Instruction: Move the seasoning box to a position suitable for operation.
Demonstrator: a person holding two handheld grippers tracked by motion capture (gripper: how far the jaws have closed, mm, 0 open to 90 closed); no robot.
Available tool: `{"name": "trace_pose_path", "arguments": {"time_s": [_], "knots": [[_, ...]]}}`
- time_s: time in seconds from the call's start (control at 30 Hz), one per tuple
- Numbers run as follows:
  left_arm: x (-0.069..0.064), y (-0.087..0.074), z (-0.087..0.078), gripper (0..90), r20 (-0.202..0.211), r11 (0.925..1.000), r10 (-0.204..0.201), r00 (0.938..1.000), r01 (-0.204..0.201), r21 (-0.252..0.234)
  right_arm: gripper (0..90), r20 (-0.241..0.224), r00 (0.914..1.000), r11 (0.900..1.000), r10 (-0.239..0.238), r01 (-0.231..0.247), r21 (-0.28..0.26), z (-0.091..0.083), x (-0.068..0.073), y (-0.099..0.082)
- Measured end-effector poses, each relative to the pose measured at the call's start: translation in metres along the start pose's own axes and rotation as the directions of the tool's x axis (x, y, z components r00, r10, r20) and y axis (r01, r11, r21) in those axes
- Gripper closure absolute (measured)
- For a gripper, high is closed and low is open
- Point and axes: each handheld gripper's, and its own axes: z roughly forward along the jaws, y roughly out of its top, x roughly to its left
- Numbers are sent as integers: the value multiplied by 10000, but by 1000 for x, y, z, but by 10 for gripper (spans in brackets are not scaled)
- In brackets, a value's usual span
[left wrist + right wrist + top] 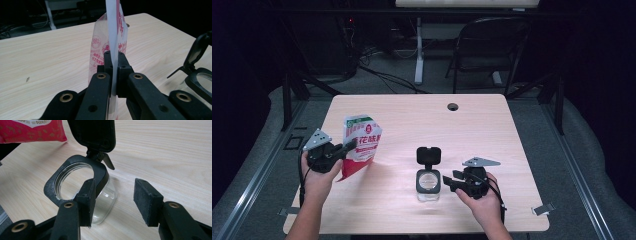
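One red-and-white printed plastic pouch [360,145] and one clear glass jar with a black square collar and a flip lid [428,179] are sitting in the work area of the pale wooden table [492,130]; two black hand-held grippers are working there, one per hand.

The left gripper [348,146] is pinching the pouch by its white side seam, jaws closed tight on the thin film, as the left gripper view shows [114,57]. The pouch is hanging upright at about nine o'clock on the table; its red lower corner appears to be clear of the wood, though the high view is too coarse to be sure.

The jar is standing upright at about six o'clock, near the person's edge, with its hinged lid [428,155] swung up and back, leaving the round mouth open. The right gripper [451,180] is hovering just beside the jar at its three o'clock side, jaws spread wide and gripping nothing; in the right gripper view [113,202] one pad [86,195] is lying in front of the collar and the other is over bare table.

Pouch and jar are standing apart, with open tabletop between them. One round cable hole [453,106] is showing at twelve o'clock. Beyond the table, one dark folding chair [489,45] and one white desk leg [418,50] are standing on the grey floor.
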Motion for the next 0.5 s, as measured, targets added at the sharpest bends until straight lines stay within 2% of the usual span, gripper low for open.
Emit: {"name": "trace_pose_path", "arguments": {"time_s": [0.13, 0.27, 0.5], "knots": [[-8, 1, 4, 898, 213, 9999, 138, 9997, -140, 83, 522, -7, 10000, 10000, 25, -25, -34, 0, 0, 0], [-17, 1, 9, 898, 595, 9992, 327, 9977, -340, 201, 522, -21, 10000, 10000, -3, 3, -2, -1, -1, 0], [-35, 2, 16, 898, 1104, 9960, 766, 9909, -812, 380, 522, -24, 10000, 10000, 53, -53, -79, -1, -1, 0]]}}
